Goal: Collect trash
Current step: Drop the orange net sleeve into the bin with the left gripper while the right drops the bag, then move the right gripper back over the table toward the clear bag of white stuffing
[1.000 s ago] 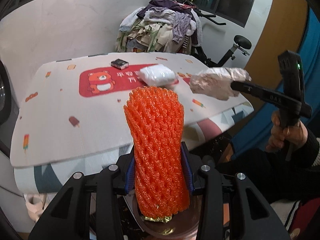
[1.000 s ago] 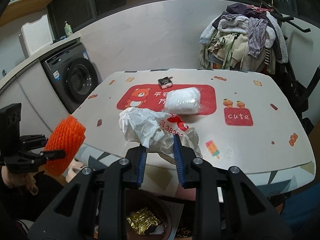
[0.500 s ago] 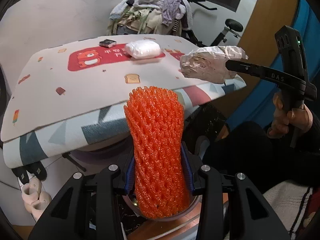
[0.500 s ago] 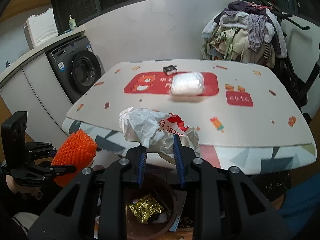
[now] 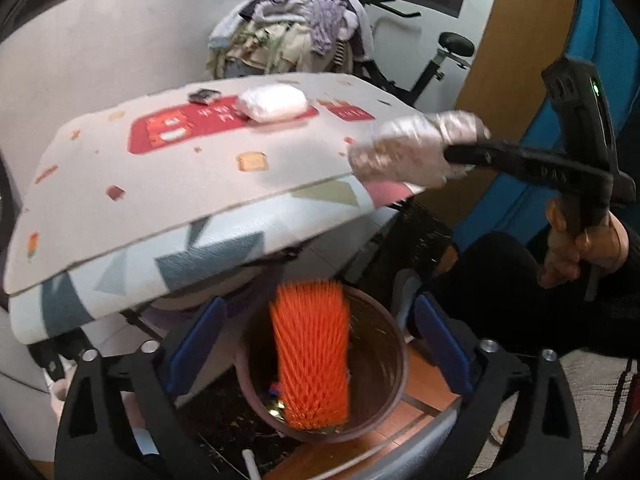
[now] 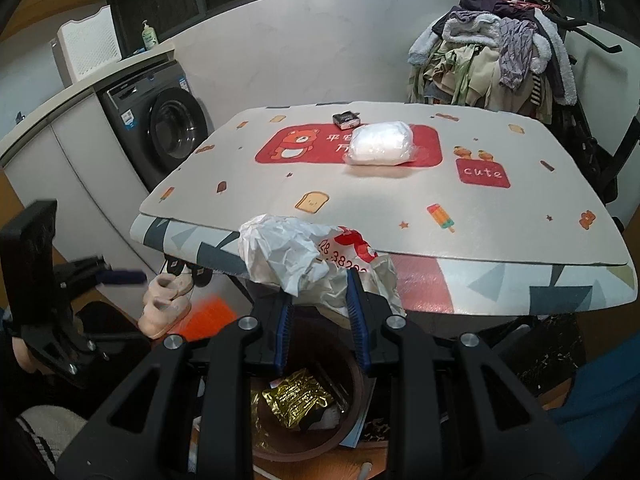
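In the left wrist view my left gripper (image 5: pixel 316 340) is open above a brown bin (image 5: pixel 384 408) on the floor. The orange foam net (image 5: pixel 310 356) is loose between the fingers, blurred, dropping into the bin. My right gripper (image 6: pixel 320 308) is shut on a crumpled white plastic bag (image 6: pixel 288 252) and holds it above the bin (image 6: pixel 356 384), which has a gold wrapper (image 6: pixel 296 396) inside. The bag also shows in the left wrist view (image 5: pixel 408 148). The net shows as an orange blur (image 6: pixel 208 316) in the right wrist view.
A table (image 6: pixel 248 200) with a printed mat holds a white wrapped packet (image 6: pixel 380 144) and a small dark box (image 6: pixel 347 119). A washing machine (image 6: pixel 160 128) stands at left, a clothes pile (image 6: pixel 496 48) and exercise bike behind. Slippers (image 6: pixel 168 300) lie under the table.
My left gripper has lowered over the bin and opened, letting go of the orange net, which falls into the bin. The right gripper with the bag has moved back from the table.
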